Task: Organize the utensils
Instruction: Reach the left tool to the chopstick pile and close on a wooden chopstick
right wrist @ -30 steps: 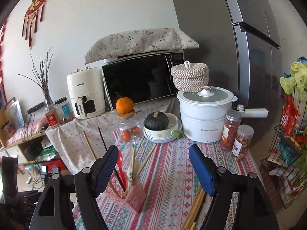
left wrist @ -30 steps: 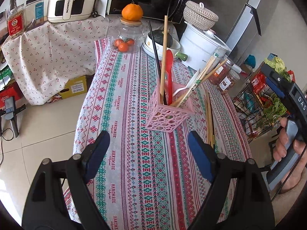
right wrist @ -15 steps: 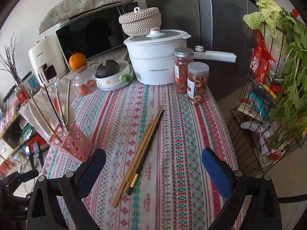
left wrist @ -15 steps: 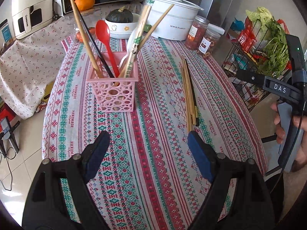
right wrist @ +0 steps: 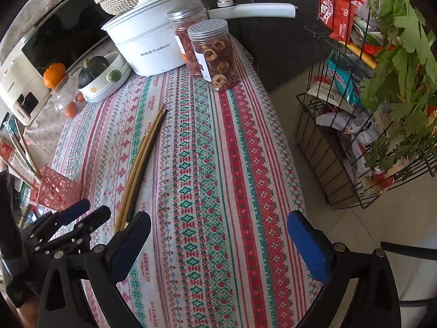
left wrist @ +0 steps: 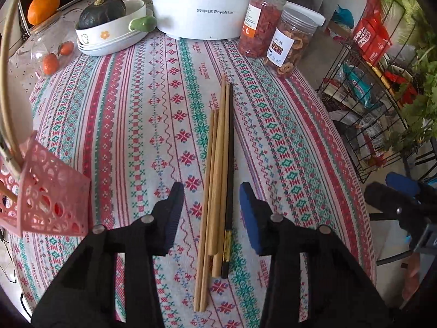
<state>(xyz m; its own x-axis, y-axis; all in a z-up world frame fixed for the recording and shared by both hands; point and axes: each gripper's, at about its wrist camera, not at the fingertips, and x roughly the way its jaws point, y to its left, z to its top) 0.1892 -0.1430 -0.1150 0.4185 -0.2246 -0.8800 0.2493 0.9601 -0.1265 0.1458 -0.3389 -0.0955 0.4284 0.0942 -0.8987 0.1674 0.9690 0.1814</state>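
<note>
Your left gripper (left wrist: pixel 210 213) straddles the chopsticks (left wrist: pixel 220 180) near their thick ends, where the bundle on the bench (left wrist: pixel 131 114) lies tightest; its jaws have just been closing but do not yet touch them. Your right gripper (right wrist: pixel 218 243) hangs released over bare cloth. The pink basket (left wrist: pixel 46 194) waits at left.

Chopsticks (left wrist: pixel 218 180) lie mid-worktop (left wrist: pixel 131 114) between the left tongs (left wrist: pixel 211 213), holder (left wrist: pixel 46 191) to their left, jars (left wrist: pixel 275 35) and pot (left wrist: pixel 202 8) behind.
</note>
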